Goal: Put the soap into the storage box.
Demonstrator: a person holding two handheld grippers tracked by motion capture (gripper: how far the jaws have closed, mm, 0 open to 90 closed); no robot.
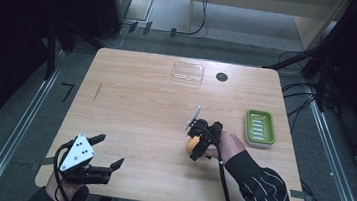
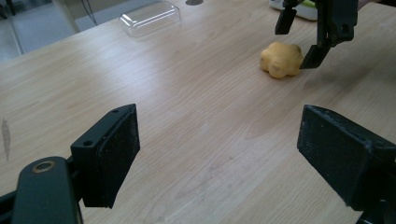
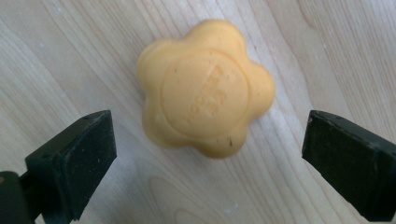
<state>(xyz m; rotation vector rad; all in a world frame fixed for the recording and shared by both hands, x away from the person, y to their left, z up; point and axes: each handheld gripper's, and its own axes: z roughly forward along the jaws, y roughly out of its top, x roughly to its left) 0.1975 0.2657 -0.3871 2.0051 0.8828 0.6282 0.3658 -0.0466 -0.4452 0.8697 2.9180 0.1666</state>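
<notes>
Below my right tongs, jaws apart and empty, I see the yellow flower-shaped soap flat on the counter; left tongs wait open, farther off.

The table is a rectangular light wood-grain top with rounded corners and a small dark round fitting near its far edge. A short dark mark shows on the left part of the surface. The floor is grey, with pale metal rails running along both sides of the table. Black cables trail across the floor at the far right and behind the table. A light wooden furniture piece stands at the back. Both outer sides of the room lie in deep shadow; lighting falls evenly on the table.
</notes>
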